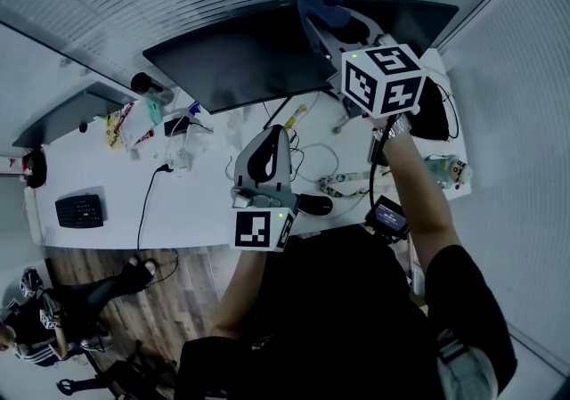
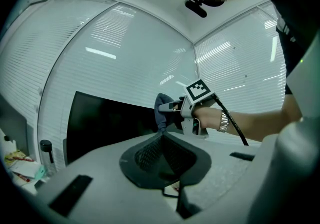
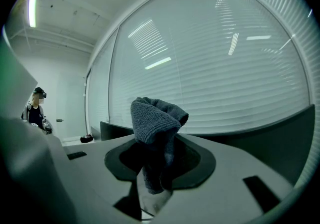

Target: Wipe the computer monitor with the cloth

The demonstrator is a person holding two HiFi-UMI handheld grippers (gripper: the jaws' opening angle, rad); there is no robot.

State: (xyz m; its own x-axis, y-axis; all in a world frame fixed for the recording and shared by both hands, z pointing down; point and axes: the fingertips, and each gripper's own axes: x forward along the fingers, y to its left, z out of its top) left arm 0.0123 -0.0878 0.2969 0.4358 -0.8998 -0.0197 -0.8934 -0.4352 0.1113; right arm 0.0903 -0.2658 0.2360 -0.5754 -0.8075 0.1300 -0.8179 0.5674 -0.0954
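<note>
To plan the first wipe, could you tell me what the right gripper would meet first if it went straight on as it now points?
Probably the window blinds: the right gripper, shut on the cloth, seems aimed just over the monitor's top edge, though depth is unclear.

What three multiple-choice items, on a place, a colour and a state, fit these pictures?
1. Where is the cloth? A) on the floor B) in the right gripper, up by the monitor C) on a chair
2. What colour is the cloth? A) dark blue-grey B) yellow C) white
3. How are the left gripper's jaws? A) shut on a cable B) wide apart C) shut, empty

1 B: the right gripper view shows jaws shut on it.
2 A: its folds look dark blue-grey.
3 C: they meet with nothing between.
</note>
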